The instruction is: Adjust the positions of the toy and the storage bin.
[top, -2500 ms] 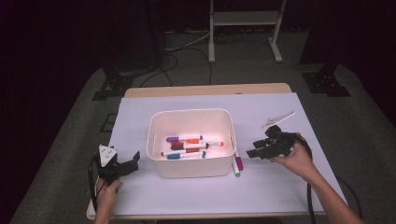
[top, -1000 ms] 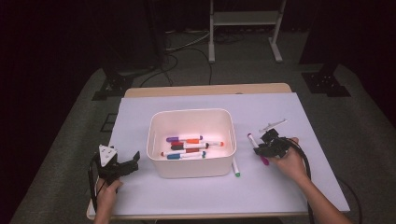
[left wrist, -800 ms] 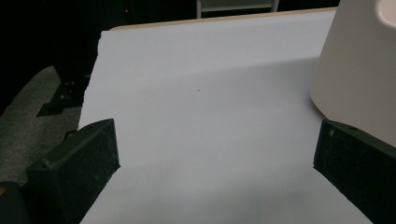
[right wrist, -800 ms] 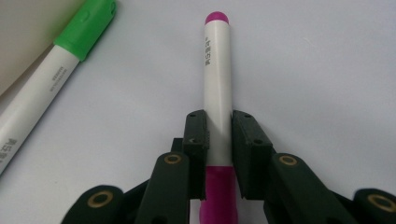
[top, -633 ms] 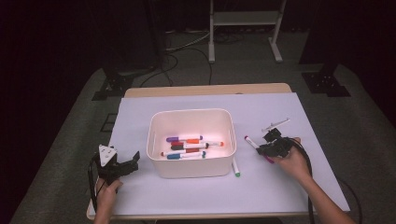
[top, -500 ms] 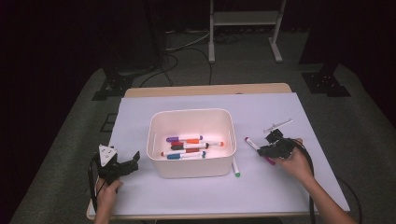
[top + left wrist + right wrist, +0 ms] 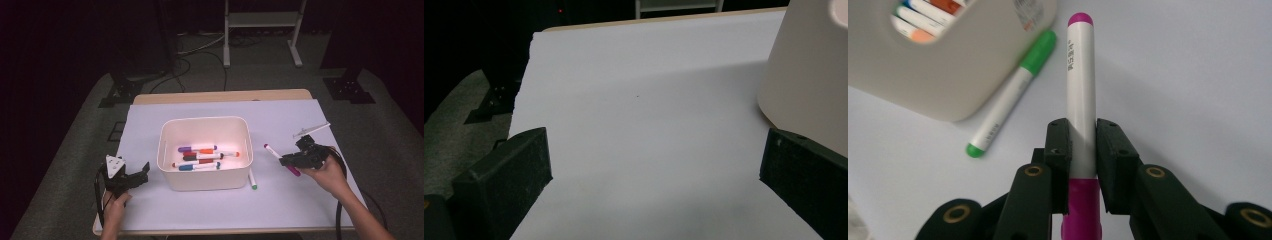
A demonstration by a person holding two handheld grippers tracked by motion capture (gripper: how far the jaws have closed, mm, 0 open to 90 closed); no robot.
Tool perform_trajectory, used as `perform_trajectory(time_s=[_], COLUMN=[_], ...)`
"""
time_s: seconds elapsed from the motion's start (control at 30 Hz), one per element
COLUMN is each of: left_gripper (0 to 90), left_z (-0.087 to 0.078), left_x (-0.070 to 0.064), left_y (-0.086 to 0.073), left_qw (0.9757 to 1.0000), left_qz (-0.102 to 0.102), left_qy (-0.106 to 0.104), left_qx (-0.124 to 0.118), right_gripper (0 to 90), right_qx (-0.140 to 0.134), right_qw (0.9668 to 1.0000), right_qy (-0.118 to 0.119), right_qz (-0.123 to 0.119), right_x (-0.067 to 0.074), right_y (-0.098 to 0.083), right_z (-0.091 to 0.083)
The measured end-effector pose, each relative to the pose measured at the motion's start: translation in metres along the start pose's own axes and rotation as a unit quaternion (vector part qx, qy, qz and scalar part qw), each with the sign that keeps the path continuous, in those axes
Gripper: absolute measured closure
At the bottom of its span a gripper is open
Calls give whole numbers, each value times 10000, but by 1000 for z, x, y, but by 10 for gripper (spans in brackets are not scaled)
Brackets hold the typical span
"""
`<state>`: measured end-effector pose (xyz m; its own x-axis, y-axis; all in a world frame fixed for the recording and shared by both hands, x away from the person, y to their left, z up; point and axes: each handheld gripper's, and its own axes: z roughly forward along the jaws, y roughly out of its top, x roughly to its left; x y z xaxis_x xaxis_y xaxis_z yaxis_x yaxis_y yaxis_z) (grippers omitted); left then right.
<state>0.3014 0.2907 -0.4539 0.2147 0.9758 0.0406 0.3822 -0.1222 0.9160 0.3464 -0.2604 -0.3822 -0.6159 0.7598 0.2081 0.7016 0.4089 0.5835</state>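
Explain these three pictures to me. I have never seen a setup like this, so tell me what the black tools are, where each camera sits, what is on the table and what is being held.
A person stands at a table with a hand-held two-jaw gripper in each hand. The high view looks down from above. The other two cameras ride on the grippers and look along their jaws.

On the white table cover stands a white bin with several markers in it. A green-capped marker lies on the cover beside the bin.

The right gripper is shut on a magenta marker and holds it above the cover. The left gripper rests open near the bin, with nothing between its jaws.
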Motion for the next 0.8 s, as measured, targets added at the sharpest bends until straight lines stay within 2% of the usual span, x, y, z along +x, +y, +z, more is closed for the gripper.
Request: perform_trajectory(time_s=[0.03, 0.07, 0.23, 0.33, 0.37, 0.47, 0.5, 0.63, 0.8], left_gripper=[0, 0, 0, 0, 0, 0, 0, 0, 0], left_z=[0, 0, 0, 0, 0, 0, 0, 0, 0], left_x=[0, 0, 0, 0, 0, 0, 0, 0, 0], left_y=[0, 0, 0, 0, 0, 0, 0, 0, 0], left_qw=[10000, 10000, 10000, 10000, 10000, 10000, 10000, 10000, 10000], left_qz=[-3, -3, -10, -8, 4, 14, 13, 12, -27], left_qy=[-1, -1, 7, 6, 9, 6, 0, 5, 1], left_qx=[-2, -2, 0, -1, -6, -8, 9, 3, 0], right_gripper=[760, 760, 760, 760, 760, 760, 760, 760, 760], right_qx=[-30, -30, -175, -278, -278, -345, -345, -370, -343], right_qw=[10000, 10000, 9996, 9989, 9989, 9977, 9977, 9960, 9927], right_qy=[54, 54, 125, 195, 195, 215, 215, 274, 510], right_qz=[-54, -54, -202, -311, -311, -539, -539, -762, -1038], right_x=[4, 4, 14, 26, 26, 40, 40, 54, 74], right_y=[5, 5, 19, 33, 33, 47, 47, 64, 84], right_z=[-8, -8, -31, -48, -48, -62, -62, -69, -69])
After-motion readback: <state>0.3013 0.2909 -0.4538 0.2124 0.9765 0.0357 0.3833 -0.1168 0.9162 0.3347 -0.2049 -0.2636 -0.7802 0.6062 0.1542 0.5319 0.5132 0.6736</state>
